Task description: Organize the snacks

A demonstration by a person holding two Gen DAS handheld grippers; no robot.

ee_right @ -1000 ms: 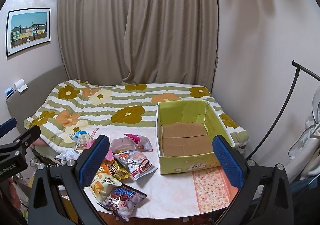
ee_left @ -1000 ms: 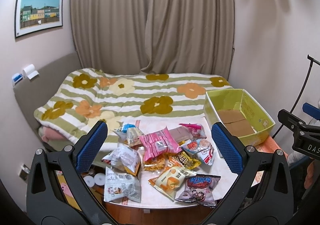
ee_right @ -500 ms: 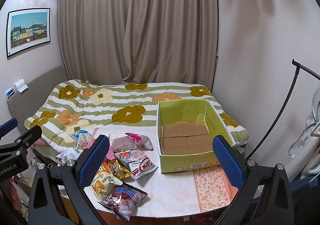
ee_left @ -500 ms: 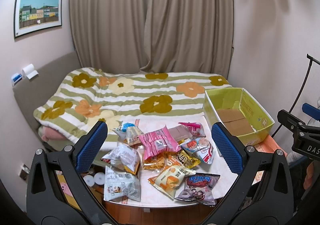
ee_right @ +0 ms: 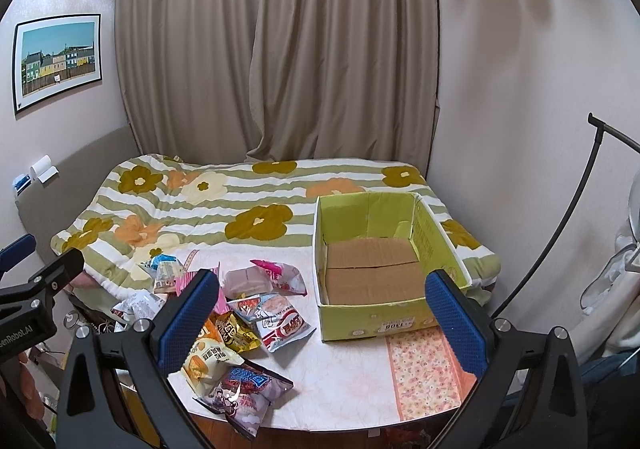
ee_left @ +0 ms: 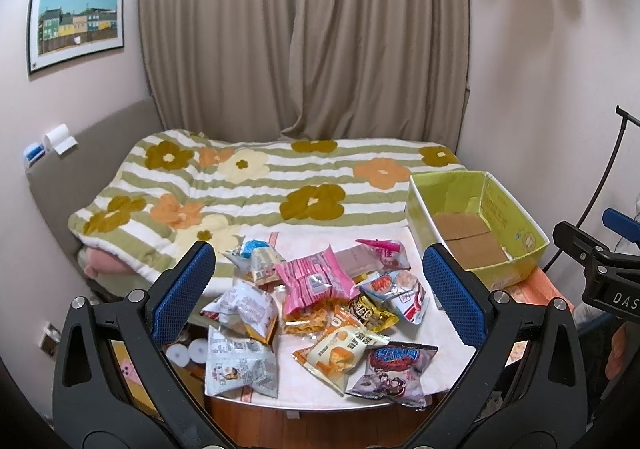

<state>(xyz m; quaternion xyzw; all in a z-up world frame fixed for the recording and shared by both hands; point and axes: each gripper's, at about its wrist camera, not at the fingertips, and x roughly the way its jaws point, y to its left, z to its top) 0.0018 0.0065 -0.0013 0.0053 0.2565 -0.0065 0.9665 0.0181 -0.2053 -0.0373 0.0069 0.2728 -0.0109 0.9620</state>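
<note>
Blue-padded fingers of the left gripper spread wide, empty, above heaped foil snack packets on the white round table. Right gripper likewise wide, touching nothing, near the empty yellow-green cardboard box at far right.

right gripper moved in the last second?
Barely. In the right wrist view the green box and snack pile sit almost where they did; the right gripper shows only a slight drift.
</note>
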